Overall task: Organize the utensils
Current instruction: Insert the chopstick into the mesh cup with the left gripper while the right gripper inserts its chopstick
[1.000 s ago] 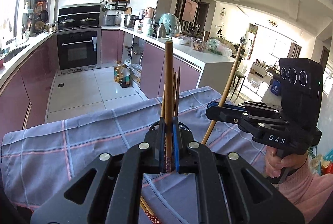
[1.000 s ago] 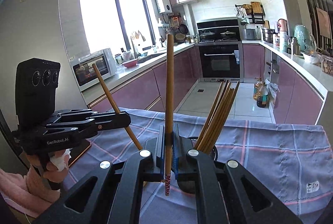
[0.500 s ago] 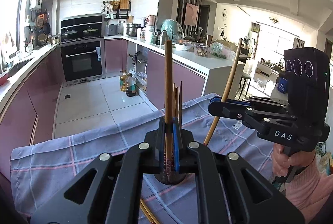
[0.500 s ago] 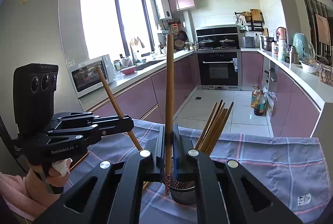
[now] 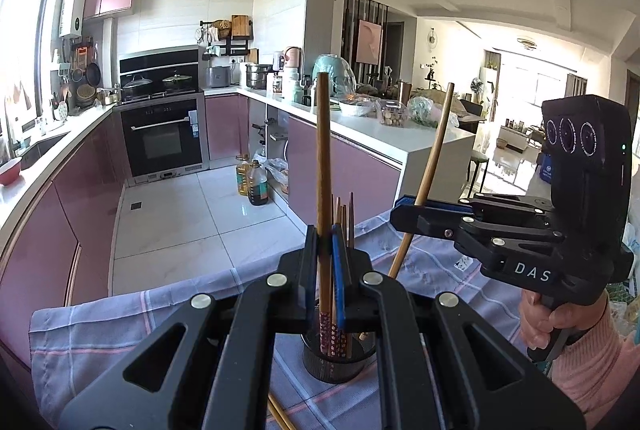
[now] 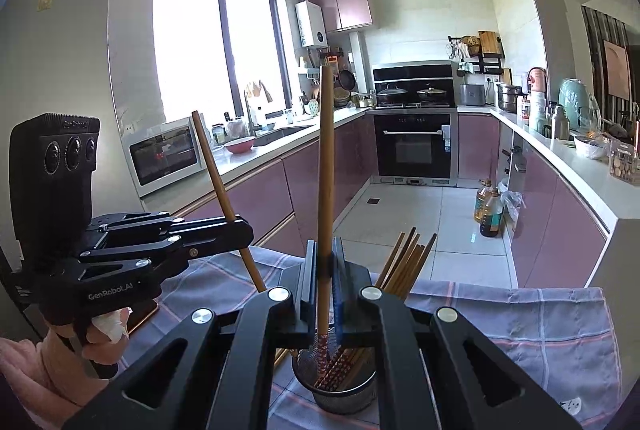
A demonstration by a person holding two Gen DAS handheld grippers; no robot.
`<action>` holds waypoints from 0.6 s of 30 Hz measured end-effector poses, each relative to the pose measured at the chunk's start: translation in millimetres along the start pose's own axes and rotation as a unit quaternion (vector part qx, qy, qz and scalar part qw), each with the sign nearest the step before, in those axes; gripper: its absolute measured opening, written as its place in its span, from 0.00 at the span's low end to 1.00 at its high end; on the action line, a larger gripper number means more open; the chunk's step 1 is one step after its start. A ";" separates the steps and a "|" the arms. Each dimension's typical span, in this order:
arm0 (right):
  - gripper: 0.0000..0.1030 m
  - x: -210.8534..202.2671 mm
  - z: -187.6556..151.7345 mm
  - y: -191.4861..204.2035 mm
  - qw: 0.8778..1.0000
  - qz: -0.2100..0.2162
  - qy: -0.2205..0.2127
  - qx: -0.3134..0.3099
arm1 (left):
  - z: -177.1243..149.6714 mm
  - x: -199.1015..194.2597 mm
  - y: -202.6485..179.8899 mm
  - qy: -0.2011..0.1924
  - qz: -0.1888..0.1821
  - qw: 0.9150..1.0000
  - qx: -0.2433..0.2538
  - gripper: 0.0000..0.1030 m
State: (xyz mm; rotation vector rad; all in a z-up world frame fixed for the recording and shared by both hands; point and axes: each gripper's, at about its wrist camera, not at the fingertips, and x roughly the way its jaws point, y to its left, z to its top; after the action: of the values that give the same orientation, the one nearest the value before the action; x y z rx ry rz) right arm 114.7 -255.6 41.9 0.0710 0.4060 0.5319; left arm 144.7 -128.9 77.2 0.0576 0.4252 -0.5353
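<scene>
My left gripper (image 5: 326, 250) is shut on an upright wooden chopstick (image 5: 323, 158), its patterned lower end hanging just over a dark metal holder (image 5: 340, 364) that has several chopsticks (image 5: 343, 214) standing in it. My right gripper (image 6: 326, 270) is shut on a second upright chopstick (image 6: 326, 166) above the same holder (image 6: 336, 392). Each gripper shows in the other's view: the right gripper (image 5: 404, 212) with its slanted chopstick (image 5: 434, 158), the left gripper (image 6: 242, 230) with its own chopstick (image 6: 214, 166).
A blue-grey checked cloth (image 5: 120, 330) covers the table. Loose chopsticks (image 5: 280, 416) lie on it near the holder. A hand in a pink sleeve (image 5: 580, 358) holds the right gripper. Beyond the table edge lie a tiled kitchen floor, oven and counters.
Both grippers have risen with their chopsticks, so the holder now shows lower in each view, below the fingers. Both stay shut.
</scene>
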 end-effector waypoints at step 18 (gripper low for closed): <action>0.05 29.1 -15.6 -2.4 0.998 -0.014 0.053 -0.004 | -3.6 33.1 -6.3 0.041 -0.002 0.999 0.016 0.07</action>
State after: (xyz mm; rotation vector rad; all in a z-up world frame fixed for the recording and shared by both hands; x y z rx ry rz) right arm 132.6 -243.5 16.7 0.0288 0.5072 0.5102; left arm 165.8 -149.7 60.8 0.1098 0.4966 -0.5448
